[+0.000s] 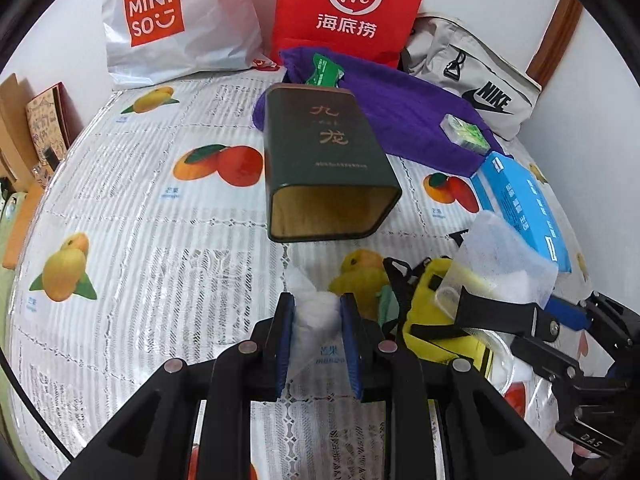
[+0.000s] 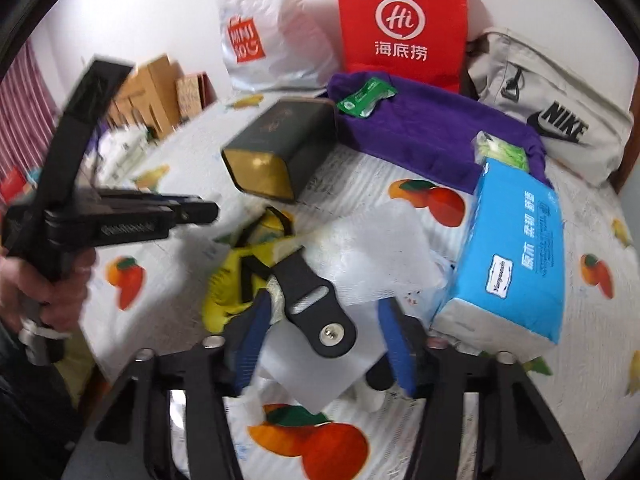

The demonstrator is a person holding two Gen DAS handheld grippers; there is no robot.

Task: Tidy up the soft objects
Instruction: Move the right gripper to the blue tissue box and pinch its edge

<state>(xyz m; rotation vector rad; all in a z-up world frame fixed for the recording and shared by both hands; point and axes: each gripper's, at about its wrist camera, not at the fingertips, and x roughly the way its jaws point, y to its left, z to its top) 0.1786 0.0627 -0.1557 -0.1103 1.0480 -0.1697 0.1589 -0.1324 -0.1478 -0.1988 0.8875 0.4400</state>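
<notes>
Tissue wad [image 1: 316,312], crumpled white | left gripper [image 1: 318,322] clamped | right gripper [image 2: 324,340] jaws apart

Home: fruit-print tablecloth [image 1: 160,200], shopping bags [image 1: 168,24].

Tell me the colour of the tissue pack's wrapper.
Bright blue with white ends, clearest in the right wrist view: tissue pack.

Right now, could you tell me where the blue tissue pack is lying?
In the right wrist view, the blue tissue pack lies right of centre on the fruit-print cloth, beside the purple cloth.
</notes>
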